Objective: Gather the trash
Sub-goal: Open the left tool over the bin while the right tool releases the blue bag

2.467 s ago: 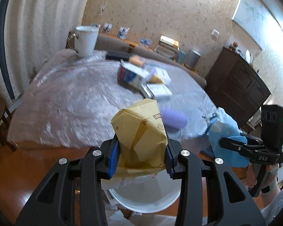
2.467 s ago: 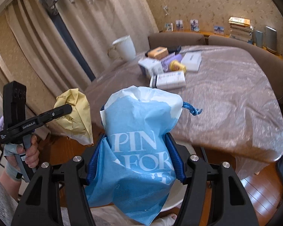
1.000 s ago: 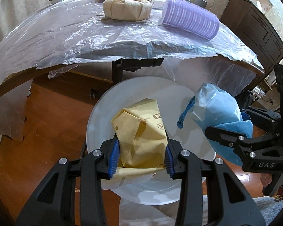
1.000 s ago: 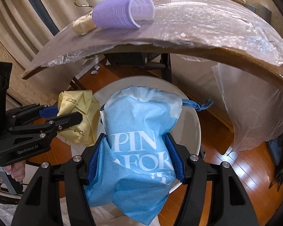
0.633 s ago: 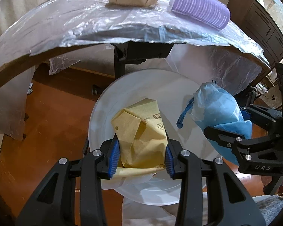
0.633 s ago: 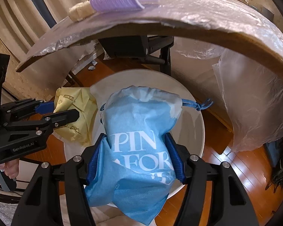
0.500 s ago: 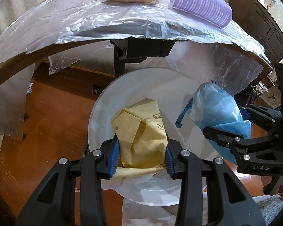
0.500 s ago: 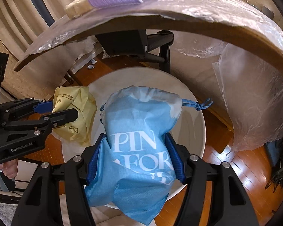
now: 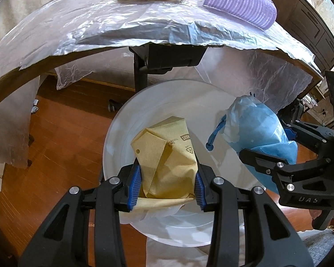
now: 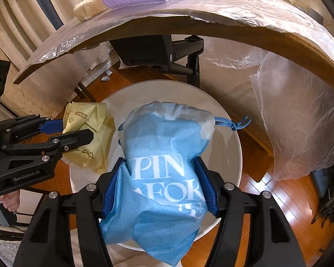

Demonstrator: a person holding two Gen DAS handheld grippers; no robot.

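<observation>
Trash: left gripper (image 9: 165,184) clamps paper bag (image 9: 167,155), right gripper (image 10: 159,187) blue pouch (image 10: 164,166); both light, crushable, mid-body grips, bin (image 9: 167,93) at 12 o'clock.

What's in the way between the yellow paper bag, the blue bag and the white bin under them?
Nothing visible. The left gripper holds the yellow paper bag and the right gripper holds the blue bag directly above the white bin, whose open mouth lies unobstructed below, just out from the table edge.
</observation>
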